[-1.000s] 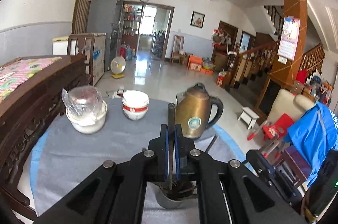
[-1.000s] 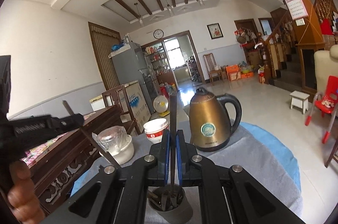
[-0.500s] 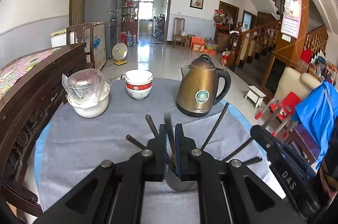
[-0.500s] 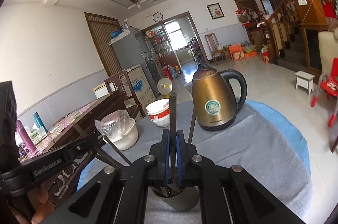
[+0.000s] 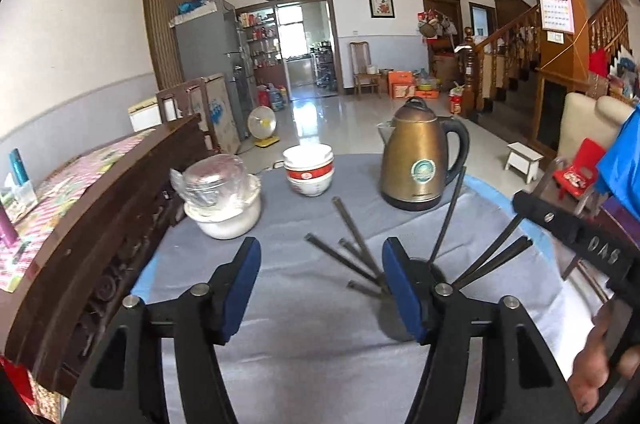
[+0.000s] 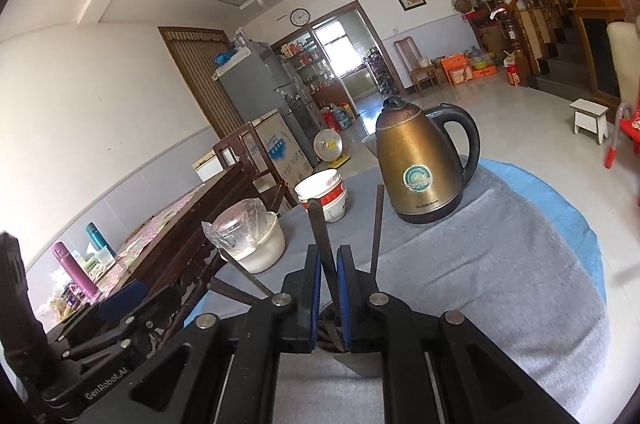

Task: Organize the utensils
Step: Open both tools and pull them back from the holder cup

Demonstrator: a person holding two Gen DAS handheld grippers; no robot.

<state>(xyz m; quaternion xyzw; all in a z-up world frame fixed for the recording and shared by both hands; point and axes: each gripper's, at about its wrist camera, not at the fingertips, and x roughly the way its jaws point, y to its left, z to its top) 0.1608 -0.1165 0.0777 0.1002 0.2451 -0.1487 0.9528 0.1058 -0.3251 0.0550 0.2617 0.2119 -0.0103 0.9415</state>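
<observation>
The left gripper (image 5: 320,280) has just spread its jaws and grips nothing, while the right gripper (image 6: 328,288) clamps one dark chopstick (image 6: 320,236) standing in the grey cup (image 5: 400,328) on the grey cloth (image 5: 304,328). About seven chopsticks fan from that cup. Farther off stand one brass kettle (image 5: 416,164), stacked bowls (image 5: 309,170) and a white bowl (image 5: 228,216) holding a plastic-wrapped glass container (image 5: 212,178).

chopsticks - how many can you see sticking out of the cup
About 7 chopsticks in the left wrist view: four fan left of the cup, three lean right. More may hide behind the fingers.
</observation>
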